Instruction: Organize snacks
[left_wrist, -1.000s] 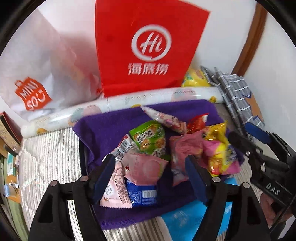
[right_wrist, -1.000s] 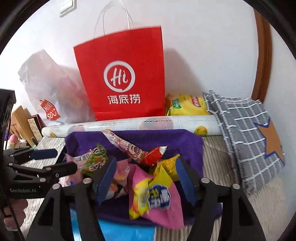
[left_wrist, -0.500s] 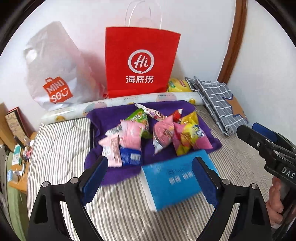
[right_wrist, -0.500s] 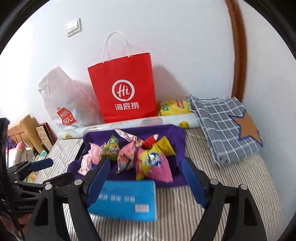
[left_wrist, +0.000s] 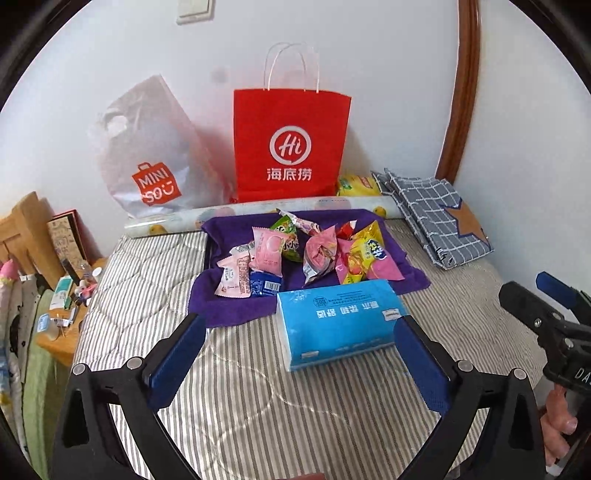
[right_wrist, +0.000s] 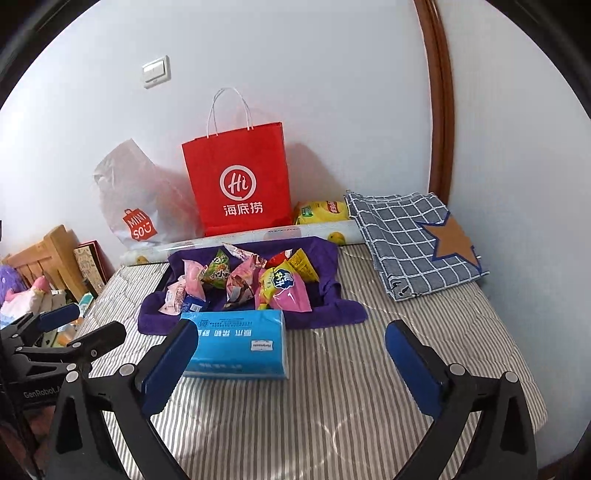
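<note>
Several snack packets lie heaped on a purple towel (left_wrist: 229, 310) on the striped bed: a pink packet (left_wrist: 267, 251), a green one (left_wrist: 286, 236) and a yellow-and-pink bag (left_wrist: 369, 254). The same heap (right_wrist: 280, 284) shows in the right wrist view. A blue tissue pack (left_wrist: 336, 321) lies just in front of the towel. My left gripper (left_wrist: 297, 325) hovers well short of the heap, jaws opening wide, nothing held. My right gripper (right_wrist: 291, 326) does the same beside it, jaws opening and empty.
A red paper bag (left_wrist: 291, 147) and a white plastic bag (left_wrist: 147, 155) lean on the wall behind a paper roll (left_wrist: 258, 212). A yellow chip bag (left_wrist: 356, 184) and a folded checked cloth (left_wrist: 432, 218) lie at the back right. A cluttered wooden bedside table (left_wrist: 62, 306) stands left.
Both grippers have drawn back and up from the snack heap, which now looks small and far. Their jaws have spread wider. The blue tissue pack has come fully into view.
</note>
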